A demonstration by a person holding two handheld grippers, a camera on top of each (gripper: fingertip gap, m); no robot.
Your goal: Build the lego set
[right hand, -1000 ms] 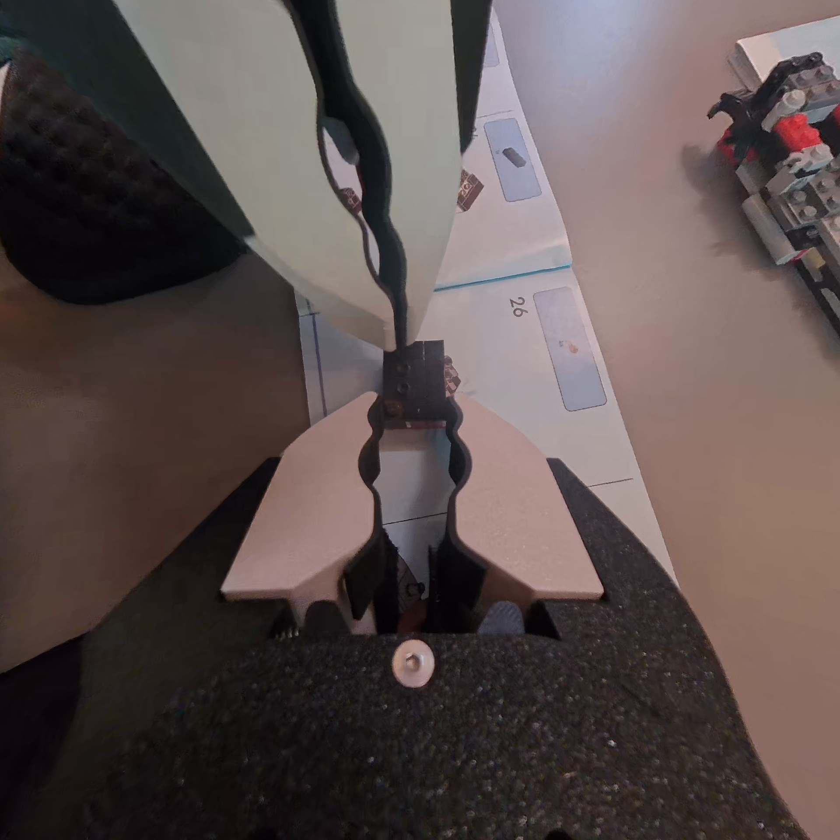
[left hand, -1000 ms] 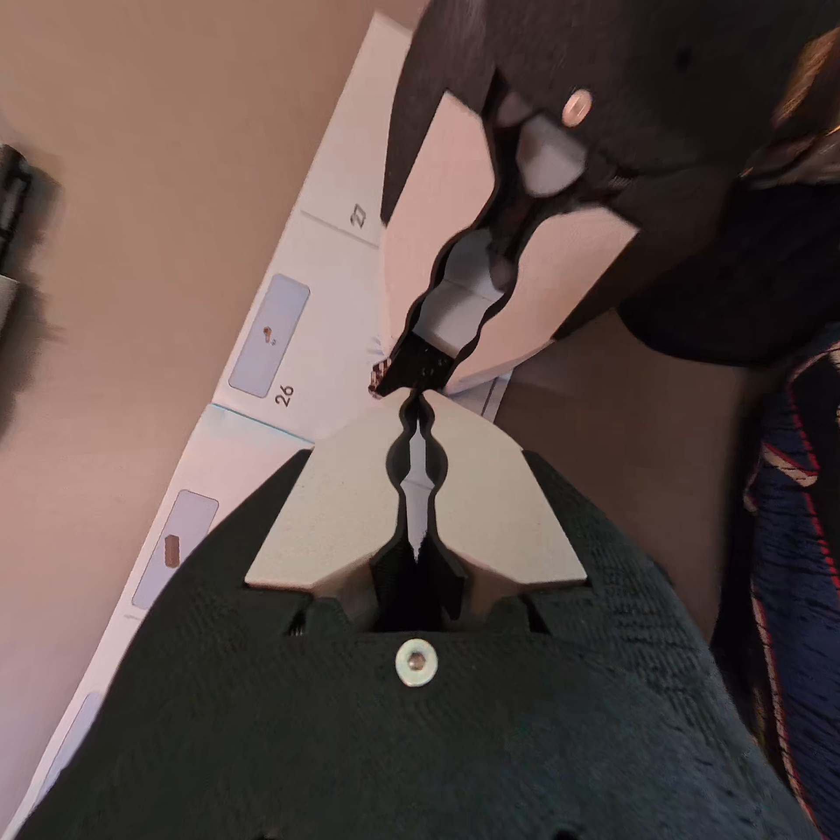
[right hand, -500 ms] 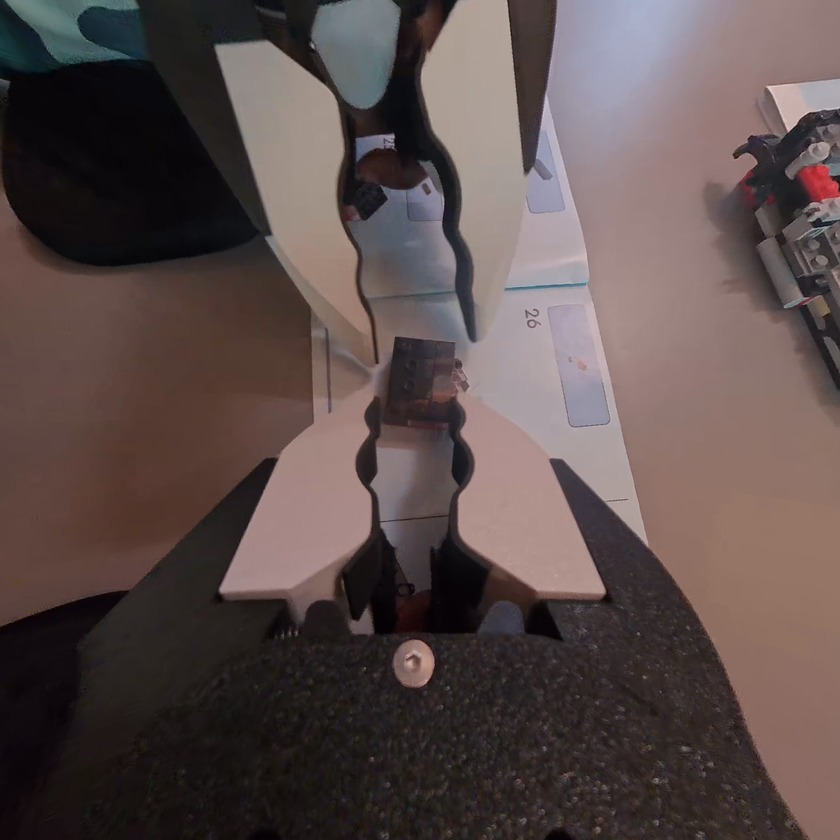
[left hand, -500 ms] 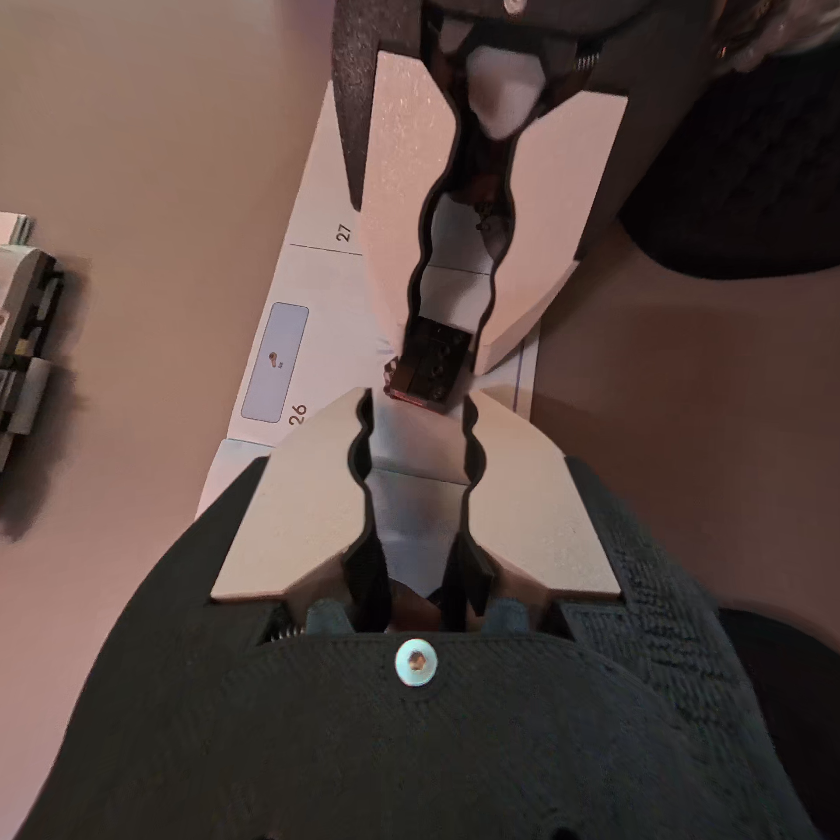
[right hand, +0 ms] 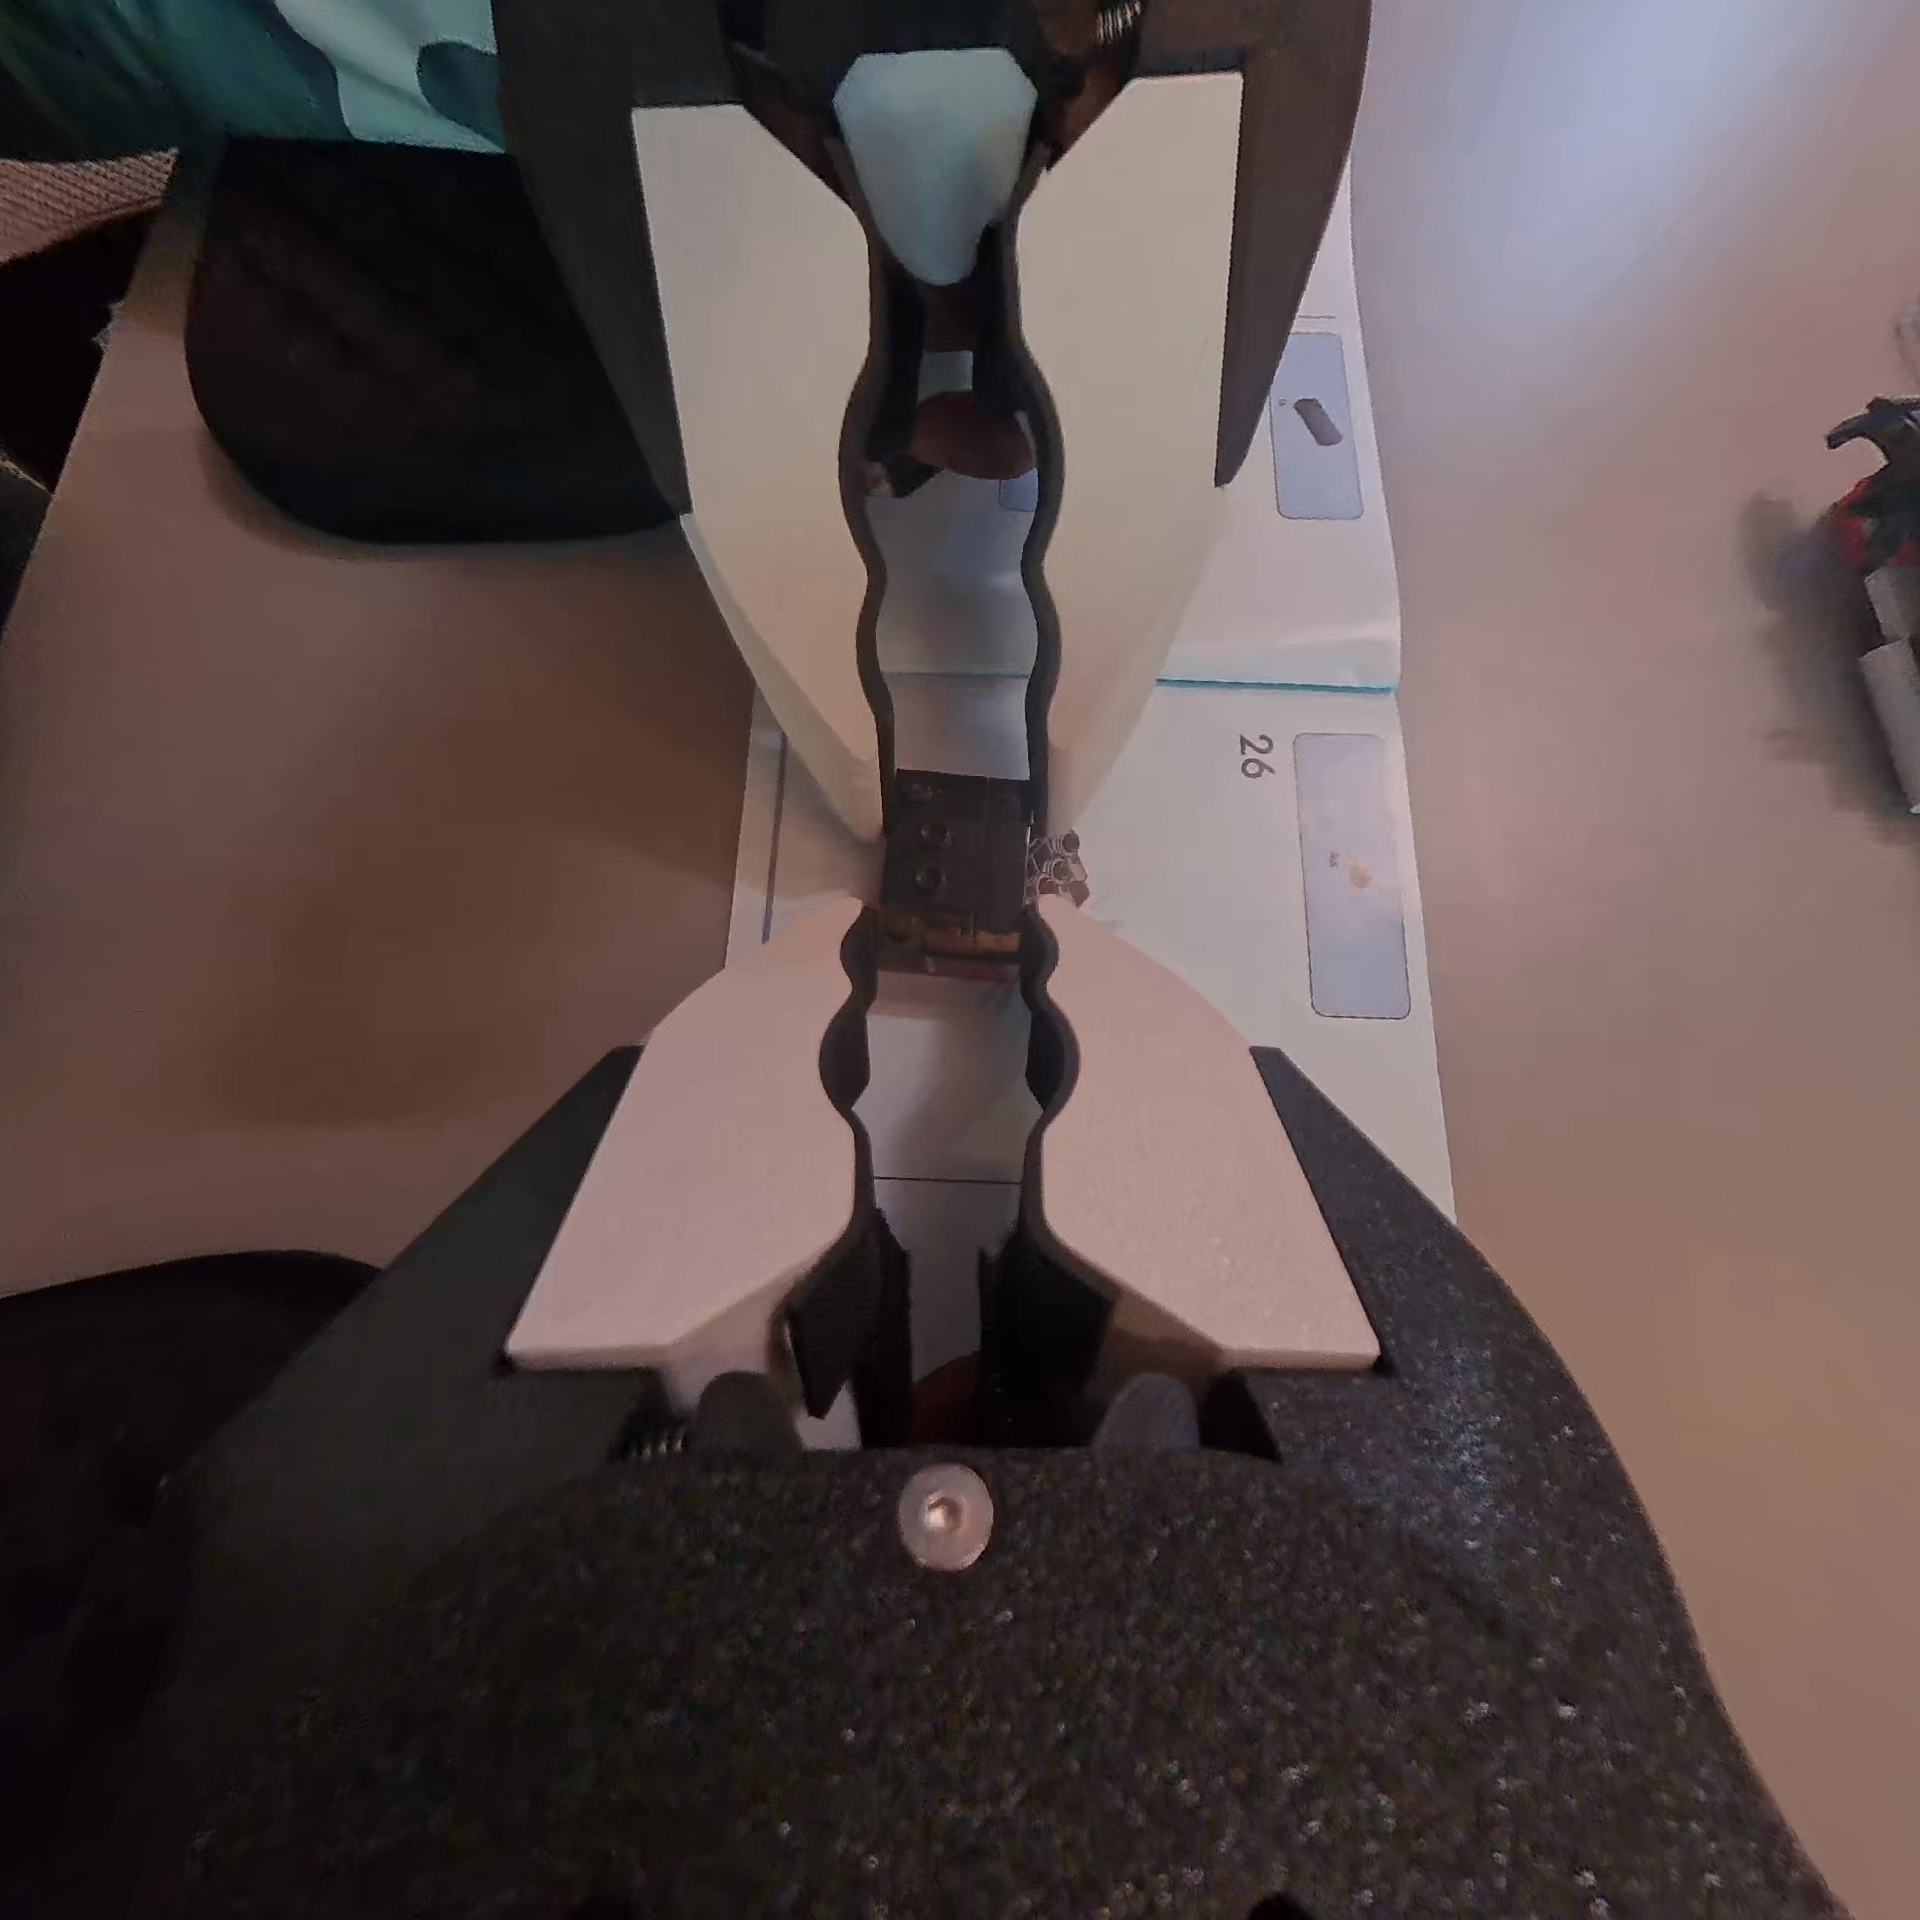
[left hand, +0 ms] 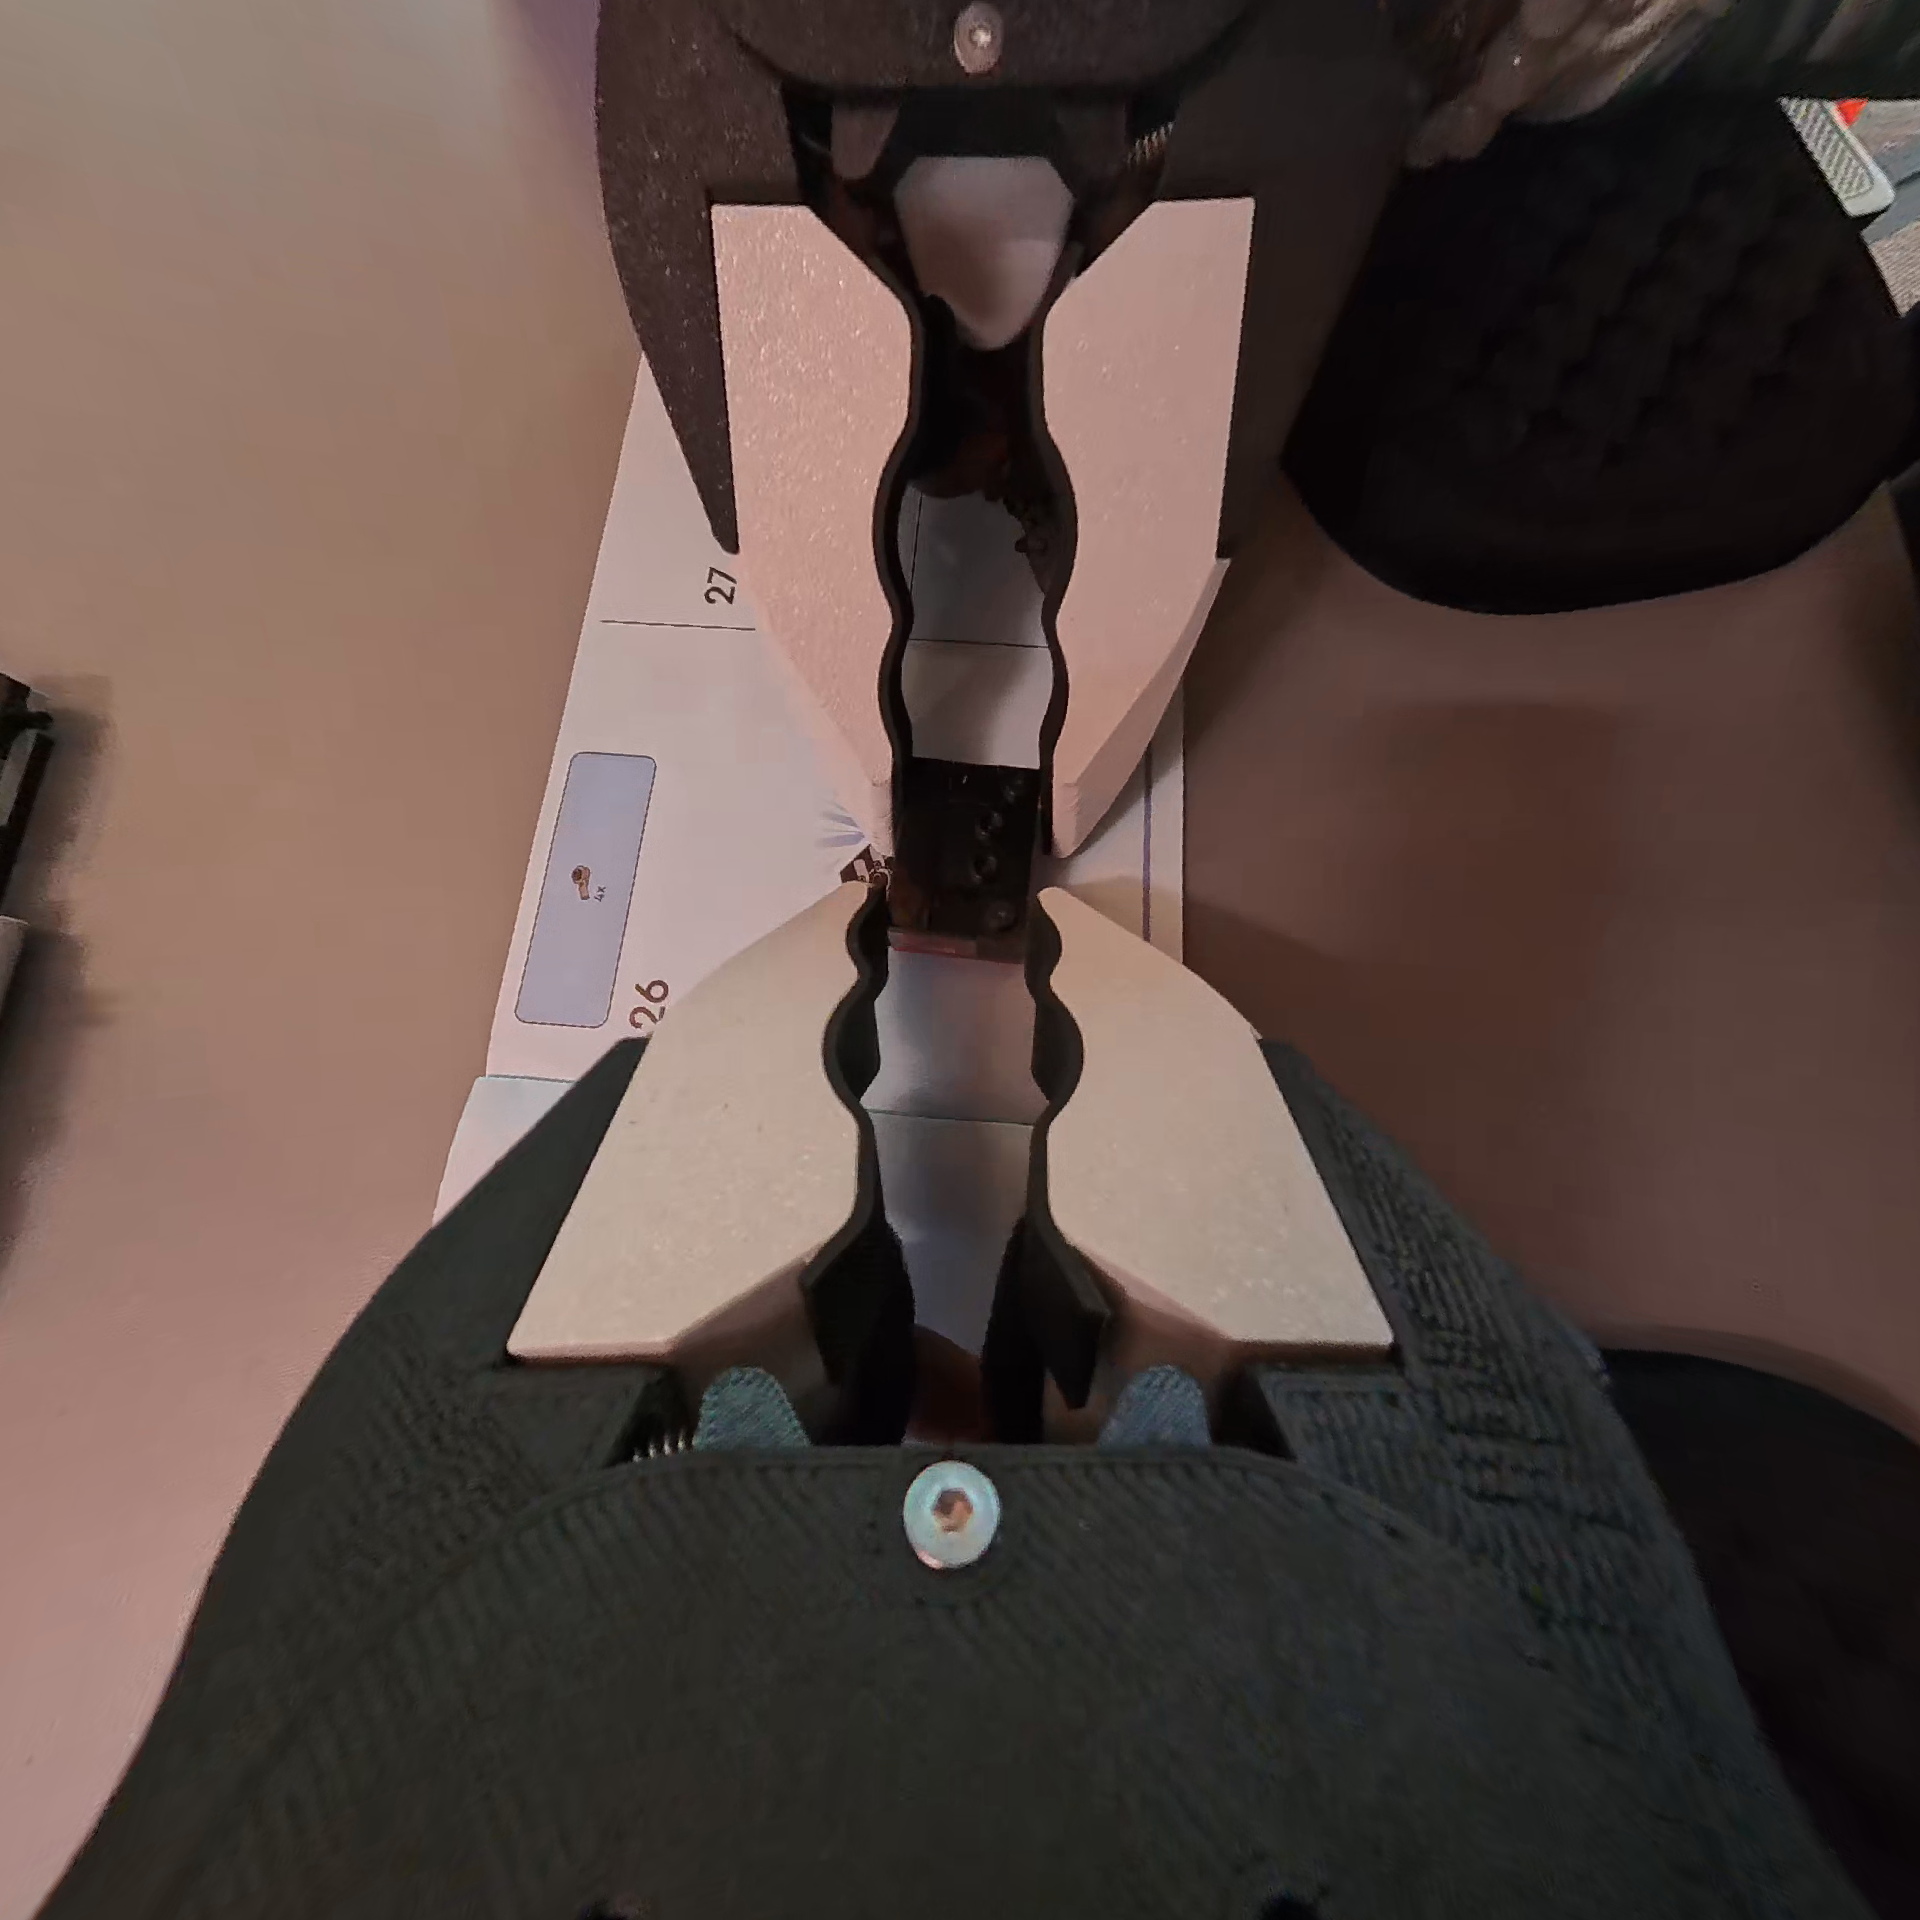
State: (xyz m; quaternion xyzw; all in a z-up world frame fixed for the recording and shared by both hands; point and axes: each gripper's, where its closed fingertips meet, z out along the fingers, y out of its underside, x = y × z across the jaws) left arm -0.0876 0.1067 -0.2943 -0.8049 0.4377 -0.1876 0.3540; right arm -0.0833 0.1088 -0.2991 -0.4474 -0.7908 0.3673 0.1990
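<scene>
A small black lego assembly [left hand: 966,852] with round holes on its face and a thin red strip at one end hangs above the open instruction booklet [left hand: 665,727]. My left gripper [left hand: 956,914] and my right gripper [left hand: 971,821] face each other tip to tip, each closed on one end of it. In the right wrist view the same assembly [right hand: 951,862] sits between my right gripper's [right hand: 951,935] tips, with the left gripper [right hand: 961,810] clamped on its far end. The booklet [right hand: 1247,935] lies beneath.
A partly built lego model [right hand: 1881,540] in black, red and grey sits at the right edge of the tan table [right hand: 364,883]; its edge shows at far left in the left wrist view [left hand: 16,748]. A dark textured object [left hand: 1610,364] lies behind the grippers. Less than 4 cm separates the two grippers' tips. My left tips are roughly 15 cm from the partly built lego model [right hand: 1881,540].
My left gripper was shut at the assembly's end, then opened, and now its jaws have narrowed around the assembly. Both grippers have lined up straight. The right gripper has kept its hold.
</scene>
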